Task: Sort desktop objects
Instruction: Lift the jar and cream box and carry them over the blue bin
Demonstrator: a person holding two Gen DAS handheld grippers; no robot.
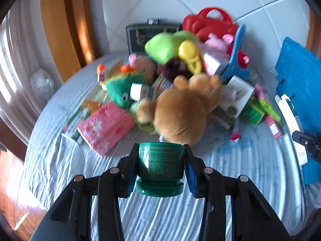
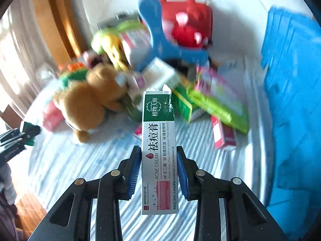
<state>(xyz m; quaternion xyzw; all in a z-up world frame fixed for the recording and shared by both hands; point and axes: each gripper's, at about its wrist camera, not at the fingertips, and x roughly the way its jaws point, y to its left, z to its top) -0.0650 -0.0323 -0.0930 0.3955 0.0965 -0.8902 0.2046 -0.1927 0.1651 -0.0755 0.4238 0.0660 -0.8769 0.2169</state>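
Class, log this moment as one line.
left hand-held gripper: holds green jar | right hand-held gripper: holds cream box

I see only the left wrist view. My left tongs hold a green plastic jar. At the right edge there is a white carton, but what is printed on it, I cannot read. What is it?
Observer: In the right wrist view it is a long white and green cardboard box labelled ACNE CREAM.
Operator: Is it gripped well?
Observer: The right tongs are shut on its lower half, blue pads on both long sides; it stands upright between them.
Operator: Is the top closed?
Observer: No, the top flap looks torn open.
Operator: Does that view show my jar?
Observer: Barely; the left tongs sit at its left edge, blurred.
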